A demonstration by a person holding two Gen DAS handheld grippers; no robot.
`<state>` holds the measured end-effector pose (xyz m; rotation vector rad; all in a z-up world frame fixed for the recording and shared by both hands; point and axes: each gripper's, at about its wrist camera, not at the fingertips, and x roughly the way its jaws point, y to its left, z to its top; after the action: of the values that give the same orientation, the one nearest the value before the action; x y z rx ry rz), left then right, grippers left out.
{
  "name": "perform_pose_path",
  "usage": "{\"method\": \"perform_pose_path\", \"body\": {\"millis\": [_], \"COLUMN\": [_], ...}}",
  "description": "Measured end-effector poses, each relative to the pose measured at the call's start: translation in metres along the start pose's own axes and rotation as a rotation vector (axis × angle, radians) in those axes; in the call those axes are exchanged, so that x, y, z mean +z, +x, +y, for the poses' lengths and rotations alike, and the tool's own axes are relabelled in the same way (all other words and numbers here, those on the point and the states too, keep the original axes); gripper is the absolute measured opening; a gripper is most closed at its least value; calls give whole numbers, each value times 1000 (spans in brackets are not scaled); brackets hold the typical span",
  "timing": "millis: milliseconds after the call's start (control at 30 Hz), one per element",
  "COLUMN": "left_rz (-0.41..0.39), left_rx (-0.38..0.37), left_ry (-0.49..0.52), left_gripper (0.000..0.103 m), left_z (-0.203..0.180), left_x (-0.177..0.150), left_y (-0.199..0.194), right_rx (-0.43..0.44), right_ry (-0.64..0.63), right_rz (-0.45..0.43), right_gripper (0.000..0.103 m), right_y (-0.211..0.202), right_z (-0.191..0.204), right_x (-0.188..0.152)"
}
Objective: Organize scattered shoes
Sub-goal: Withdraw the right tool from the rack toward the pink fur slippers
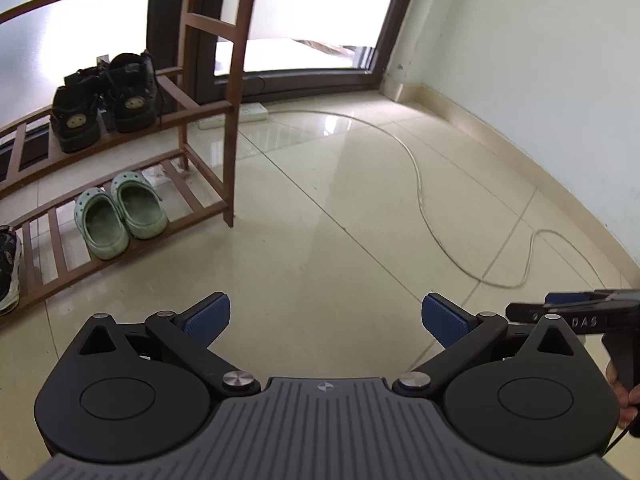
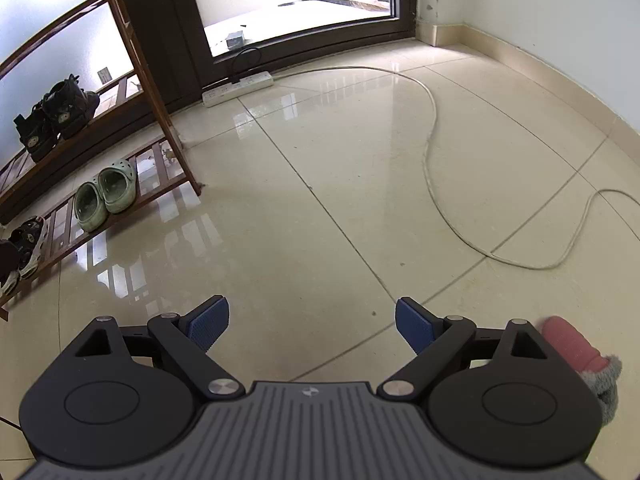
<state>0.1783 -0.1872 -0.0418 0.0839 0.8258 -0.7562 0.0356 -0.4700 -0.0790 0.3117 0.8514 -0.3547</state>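
Pale green foam clogs (image 1: 120, 216) sit paired on the slatted wooden shoe rack (image 1: 208, 204), left of frame. Left gripper (image 1: 326, 320) and right gripper (image 2: 312, 324) show fingers spread, empty; next, seek another stray shoe.

Pale green clogs (image 1: 120, 214) sat as a pair on the bottom slatted shelf of the wooden shoe rack (image 1: 230, 120), side by side and touching, upright, heel openings facing the camera, near the rack's right end post. Black lace-up boots (image 1: 106, 100) were paired on the shelf above, upright, side by side, round tan emblems showing on the ends facing out. Black-and-white sneakers (image 2: 24, 246) sat further left on the bottom shelf, cut off by the frame edge in both views; right wrist view showed two, pose hard to tell. Every visible shoe was on the rack, paired up
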Motion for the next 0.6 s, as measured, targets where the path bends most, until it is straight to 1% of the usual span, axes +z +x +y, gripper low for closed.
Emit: {"method": "perform_pose_path", "body": {"millis": [100, 200, 400, 533, 600], "left_rz": [9, -2, 1, 8, 15], "left_rx": [-12, -1, 45, 37, 50], "left_ry": [11, 28, -5, -23, -52], "left_gripper": [103, 103, 103, 103, 103], "left_z": [-10, -17, -27, -34, -37], "left_x": [-8, -15, -24, -26, -26], "left_y": [-6, -11, -24, -29, -32], "right_rx": [-5, -7, -34, -69, -76], "right_ry": [4, -3, 18, 21, 30], "right_rz": [-11, -51, -53, -59, -55], "right_gripper": [96, 99, 100, 100, 100], "right_y": [-14, -29, -42, -49, -50], "right_z": [-21, -41, -86, -115, -131], "right_x": [-11, -24, -42, -54, -60]}}
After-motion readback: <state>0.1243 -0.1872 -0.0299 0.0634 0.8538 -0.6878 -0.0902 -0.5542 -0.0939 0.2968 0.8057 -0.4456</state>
